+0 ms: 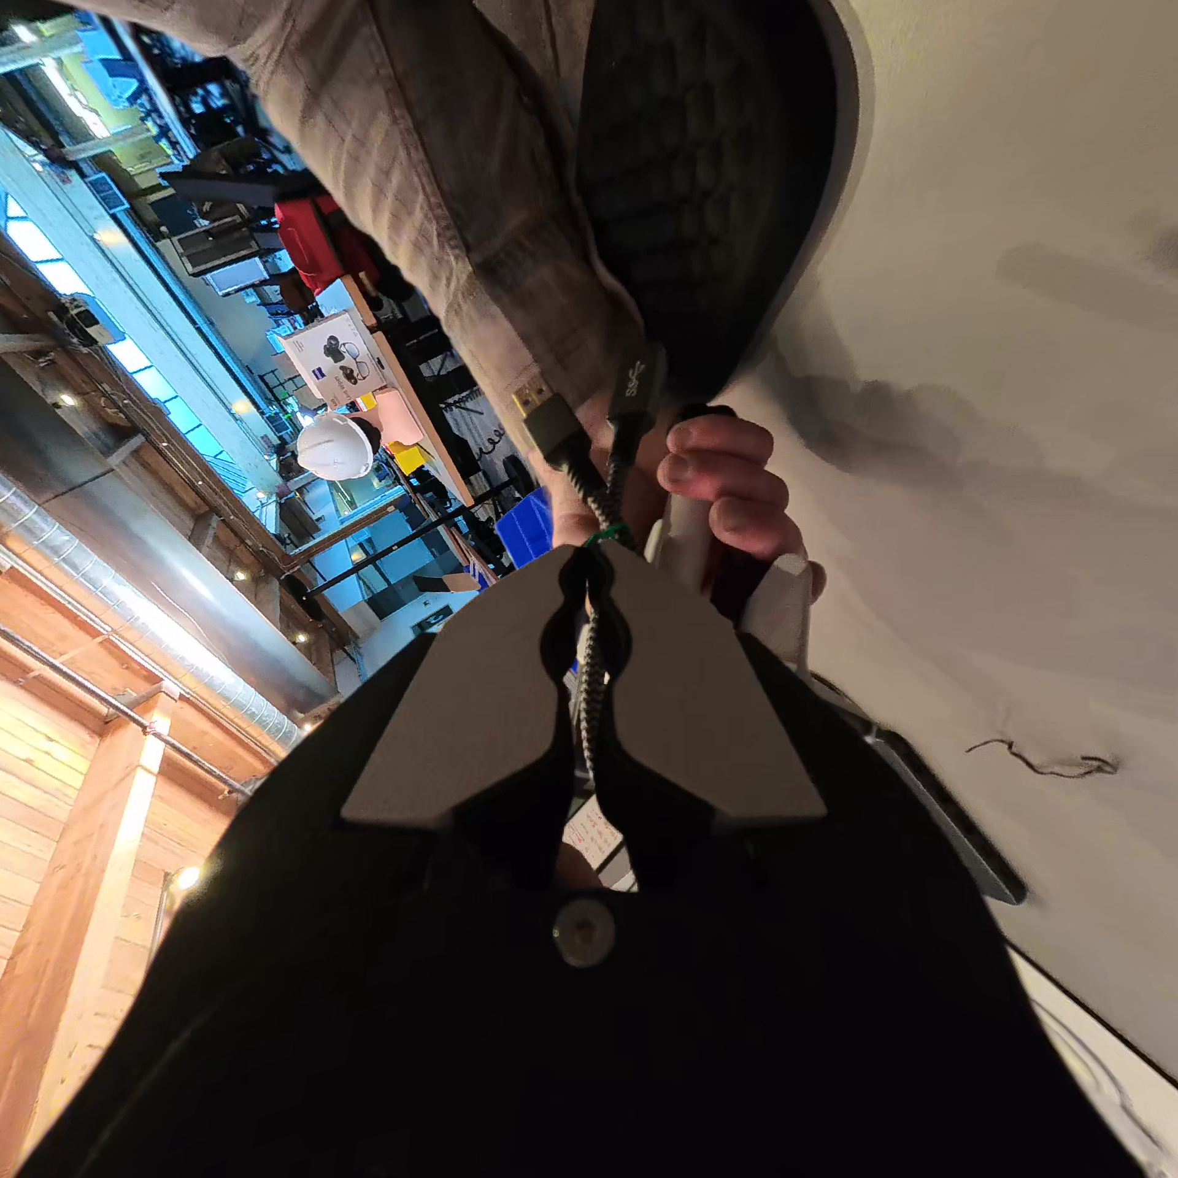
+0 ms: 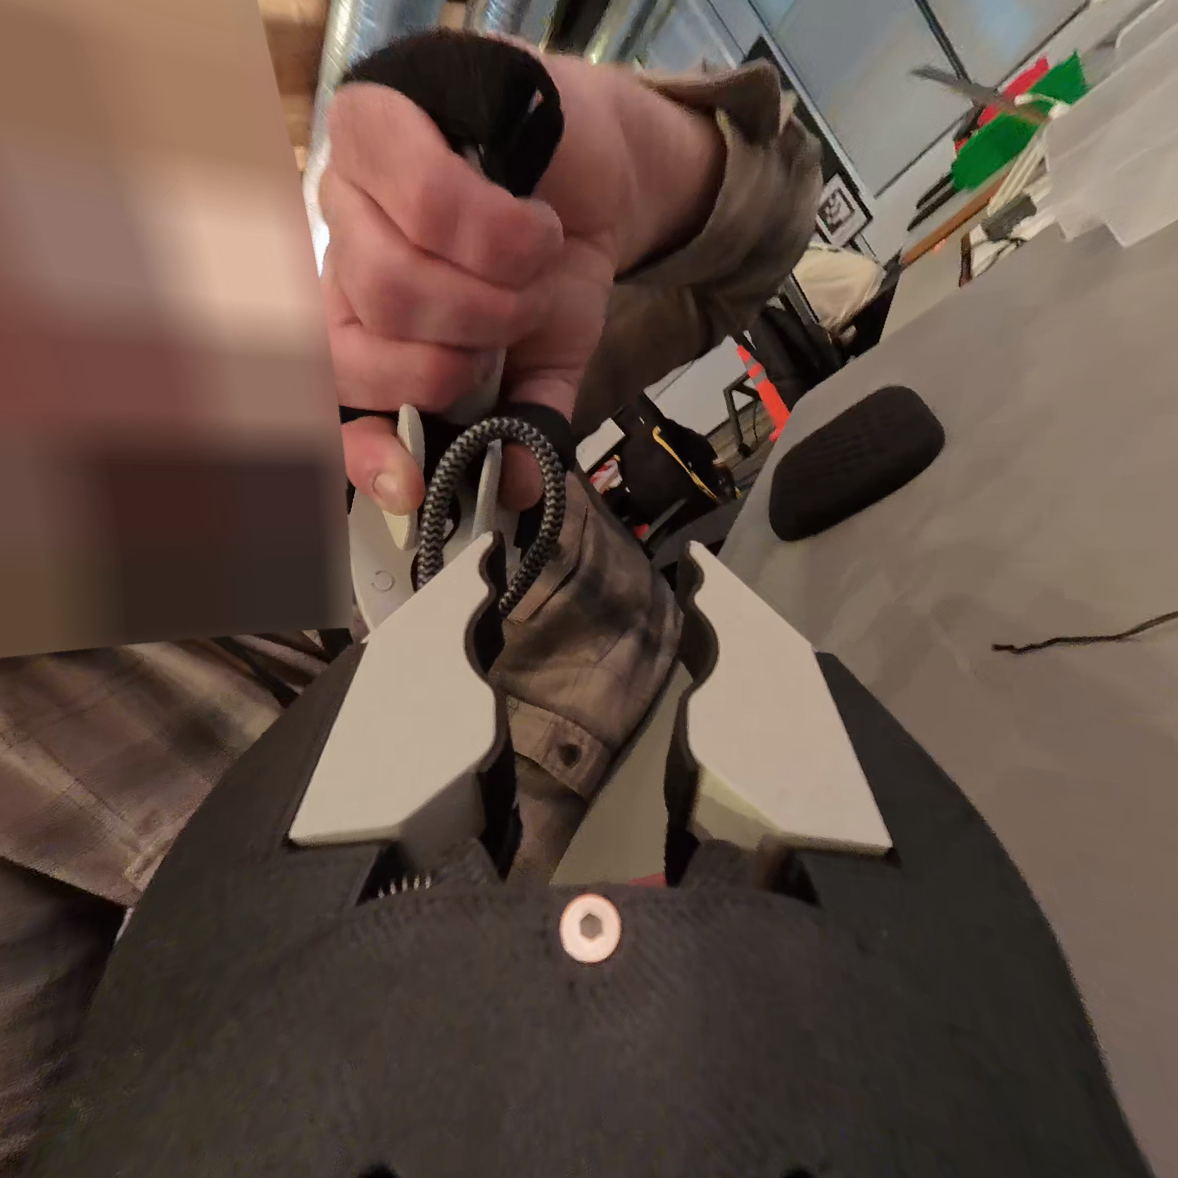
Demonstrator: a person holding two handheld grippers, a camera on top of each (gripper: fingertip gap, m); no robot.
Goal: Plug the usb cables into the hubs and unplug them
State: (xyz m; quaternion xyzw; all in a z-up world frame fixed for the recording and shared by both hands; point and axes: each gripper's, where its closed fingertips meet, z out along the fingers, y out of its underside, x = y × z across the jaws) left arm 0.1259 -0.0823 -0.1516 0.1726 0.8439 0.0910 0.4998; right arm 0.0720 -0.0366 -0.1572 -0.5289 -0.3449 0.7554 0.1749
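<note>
In the left wrist view, your left claw (image 1: 589, 564) is clamped on a black-and-white braided USB cable (image 1: 596, 676) that runs up between the jaws. It is pinched just below a green twist tie (image 1: 605, 530), so the doubled cord stays bundled and both ends stand free beyond the tips. Those ends are a dark plug with a gold metal tip (image 1: 542, 414) and a second dark plug (image 1: 637, 381) beside it, both lifted clear of the pale grey desk (image 1: 988, 446). Just past them your other hand (image 1: 720, 484) grips the white handle of the right tool. A black oval textured pad (image 1: 701, 191) lies near the desk's rounded edge. A slim dark grey bar, possibly a hub (image 1: 943, 822), lies flat on the desk lower down; I cannot tell its ports.

In the right wrist view, your right claw (image 2: 589, 567) stands open and holds nothing. The cable's loop (image 2: 497, 484) arches just beyond its left finger, hanging from the left tool in your hand (image 2: 459, 255). The pad (image 2: 857, 462) sits by the desk edge, and a thin loose black thread (image 2: 1083, 637) lies on the surface farther in. I judge the open claw is ready to take a plug.
</note>
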